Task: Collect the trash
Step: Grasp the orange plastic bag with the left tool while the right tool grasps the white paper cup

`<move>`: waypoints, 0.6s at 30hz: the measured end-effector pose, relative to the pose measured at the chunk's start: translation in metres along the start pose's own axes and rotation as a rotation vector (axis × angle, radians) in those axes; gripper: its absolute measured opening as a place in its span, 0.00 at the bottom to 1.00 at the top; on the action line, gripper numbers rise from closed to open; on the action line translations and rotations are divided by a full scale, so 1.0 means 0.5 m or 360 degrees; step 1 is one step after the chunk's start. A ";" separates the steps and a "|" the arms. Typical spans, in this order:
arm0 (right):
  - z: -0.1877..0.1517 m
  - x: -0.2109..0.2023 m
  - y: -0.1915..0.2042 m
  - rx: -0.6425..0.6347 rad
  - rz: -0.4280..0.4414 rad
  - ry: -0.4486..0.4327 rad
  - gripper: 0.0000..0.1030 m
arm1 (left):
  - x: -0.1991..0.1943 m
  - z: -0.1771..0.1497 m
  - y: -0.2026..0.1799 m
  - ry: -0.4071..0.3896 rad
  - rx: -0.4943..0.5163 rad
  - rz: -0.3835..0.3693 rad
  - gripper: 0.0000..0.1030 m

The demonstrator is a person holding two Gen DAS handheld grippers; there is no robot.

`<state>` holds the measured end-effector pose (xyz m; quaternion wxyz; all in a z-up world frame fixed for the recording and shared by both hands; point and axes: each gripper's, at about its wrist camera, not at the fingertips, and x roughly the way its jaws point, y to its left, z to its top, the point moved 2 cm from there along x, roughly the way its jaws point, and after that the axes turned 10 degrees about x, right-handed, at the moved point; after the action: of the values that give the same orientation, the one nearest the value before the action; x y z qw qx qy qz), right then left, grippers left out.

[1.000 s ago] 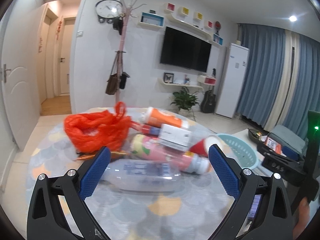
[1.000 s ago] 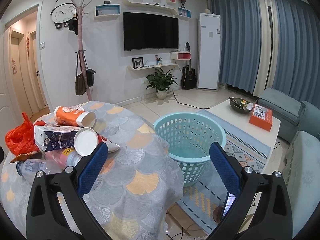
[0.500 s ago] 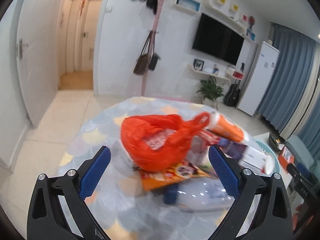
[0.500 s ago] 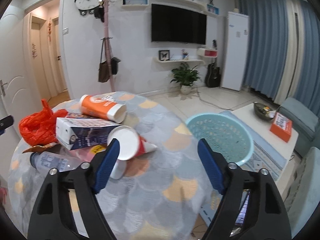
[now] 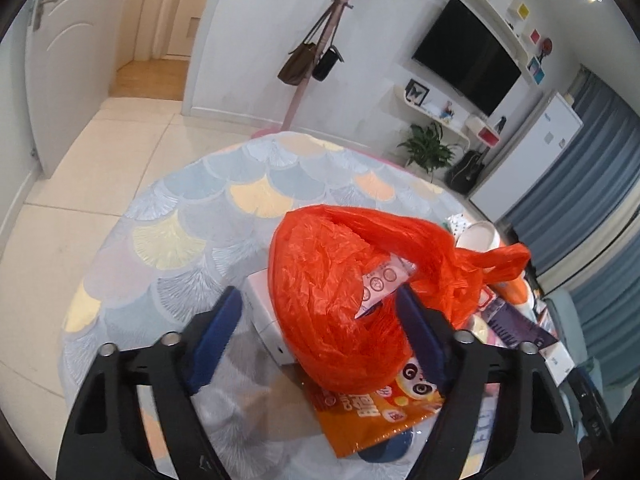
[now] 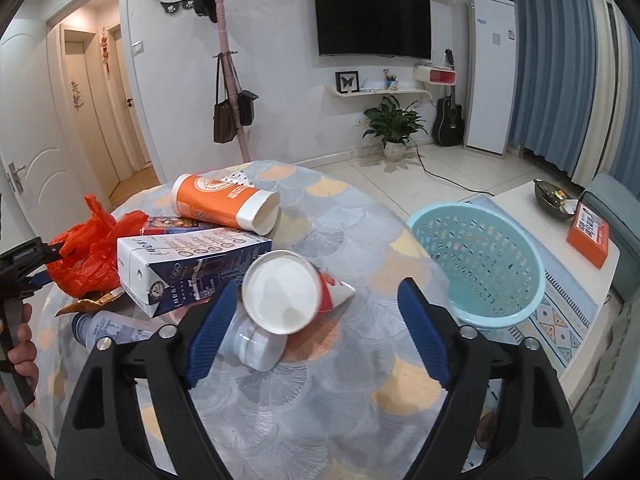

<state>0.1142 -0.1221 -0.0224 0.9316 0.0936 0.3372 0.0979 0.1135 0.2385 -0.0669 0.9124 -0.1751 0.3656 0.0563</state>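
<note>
Tilting steeply down over the worktop (image 5: 224, 200), the left tongs (image 5: 320, 332) stand apart around the orange bag (image 5: 340, 300), perhaps touching it. The right tongs (image 6: 316, 332), angled lower, gape around a white cup (image 6: 280, 296) beside the basket (image 6: 480, 264).

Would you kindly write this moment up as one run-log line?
left gripper: open, jaws around orange bag | right gripper: open, over paper cup | basket: empty, beside table

The orange bag (image 5: 340, 300) hides most of the snack packet (image 5: 380, 404) and white box (image 5: 262, 304).
</note>
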 end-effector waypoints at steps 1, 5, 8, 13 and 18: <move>0.000 0.005 0.004 -0.0010 -0.0003 0.0011 0.77 | 0.006 0.005 -0.001 0.0010 0.0002 -0.0003 0.62; 0.001 0.047 0.014 -0.0002 0.0014 0.0118 0.77 | 0.014 0.008 -0.002 0.0027 0.0041 0.0035 0.47; 0.001 0.073 0.015 0.0024 0.0024 0.0179 0.77 | 0.015 0.008 0.000 0.0036 0.0052 0.0041 0.41; -0.002 0.096 0.015 0.0029 0.0003 0.0228 0.66 | 0.013 0.004 -0.011 0.0035 0.0101 0.0085 0.27; -0.003 0.090 0.017 -0.0006 0.0017 0.0200 0.62 | -0.010 0.004 -0.024 -0.0039 0.0118 0.0089 0.20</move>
<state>0.1461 -0.1025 -0.0490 0.9083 0.0873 0.3943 0.1092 0.1141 0.2283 -0.0590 0.9208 -0.1302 0.3609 0.0704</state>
